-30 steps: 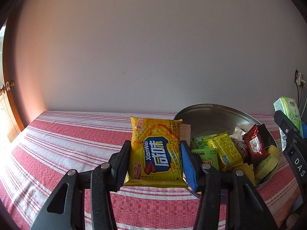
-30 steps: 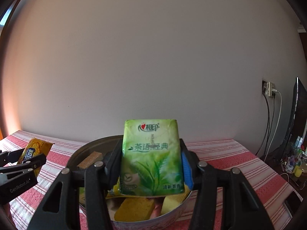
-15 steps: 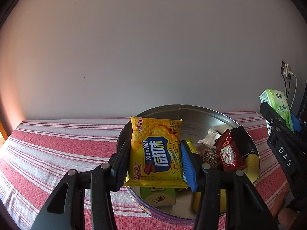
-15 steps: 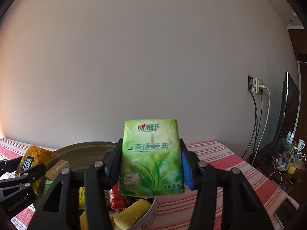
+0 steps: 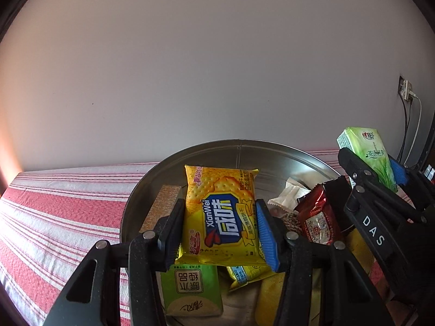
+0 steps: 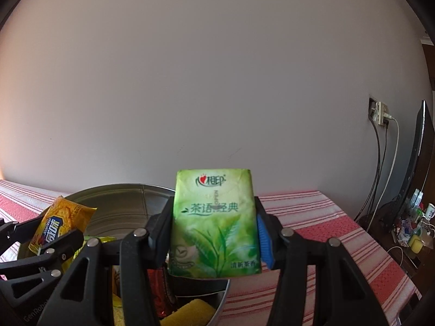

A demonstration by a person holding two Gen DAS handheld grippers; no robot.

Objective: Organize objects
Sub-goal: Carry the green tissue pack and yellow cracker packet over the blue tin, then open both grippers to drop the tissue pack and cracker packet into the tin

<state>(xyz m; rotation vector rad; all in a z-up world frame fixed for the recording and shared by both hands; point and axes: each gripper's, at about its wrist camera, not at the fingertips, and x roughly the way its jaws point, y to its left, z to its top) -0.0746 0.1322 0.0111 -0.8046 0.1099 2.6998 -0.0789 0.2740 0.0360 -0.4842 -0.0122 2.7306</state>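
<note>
left tongs [image 5: 220, 231]: closed on yellow cracker packet [image 5: 220, 214], gripped at mid-sides, held above metal basin [image 5: 244, 152]. crinkly foil film, light, slippery; contents likely brittle, so a gentle squeeze.
right tongs [image 6: 214, 233]: closed on green tissue pack [image 6: 214, 222], held over the basin's rim nearest the table's right edge. soft, squashy, smooth plastic wrap, rectangular.
basin: round, dull steel, on red-striped tablecloth [image 5: 68, 206], already holding a red sachet [image 5: 316, 214], sponge [image 6: 187, 312], other wrappers.
</note>
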